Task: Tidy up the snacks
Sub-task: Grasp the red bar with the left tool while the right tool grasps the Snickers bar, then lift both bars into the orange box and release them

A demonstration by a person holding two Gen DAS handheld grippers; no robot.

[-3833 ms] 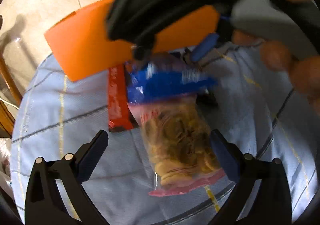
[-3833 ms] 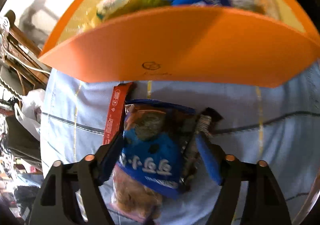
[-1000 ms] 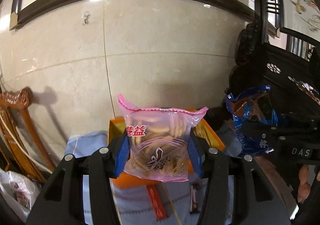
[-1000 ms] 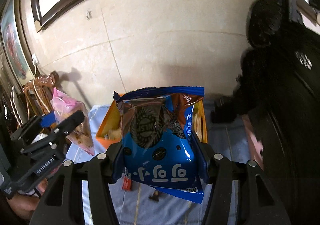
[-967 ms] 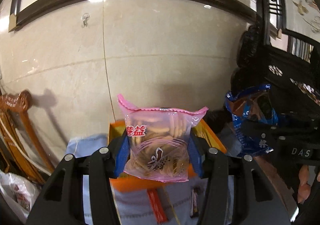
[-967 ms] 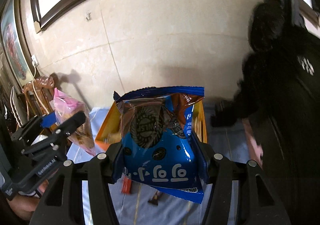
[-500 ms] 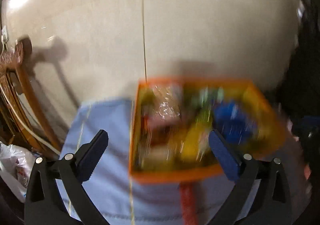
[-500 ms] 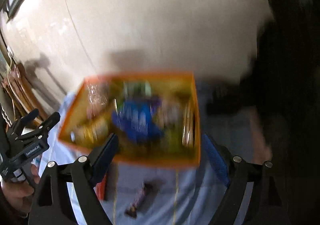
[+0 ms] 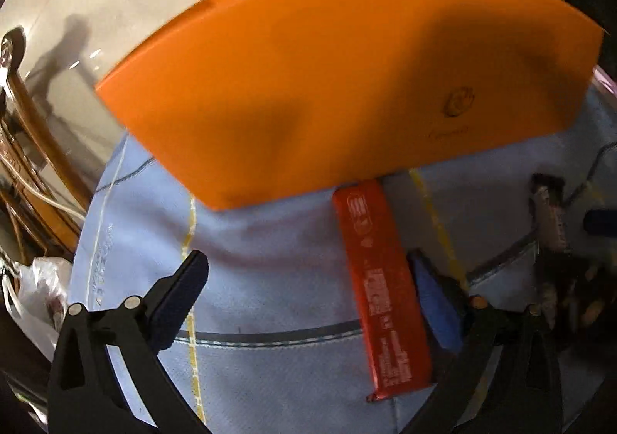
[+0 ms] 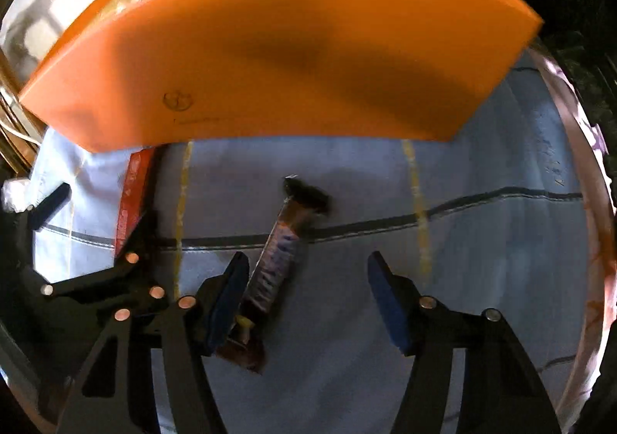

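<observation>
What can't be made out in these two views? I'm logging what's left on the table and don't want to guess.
- Contents of the orange box: left wrist view, hidden behind its near wall; right wrist view shows only blurred blue and yellow tops.
- Red bar: print too small to read; in the right wrist view the left gripper partly covers it.
- Dark bar: label blurred, near end behind the right gripper finger.
- Table extent: cut off by both fisheye edges.
</observation>
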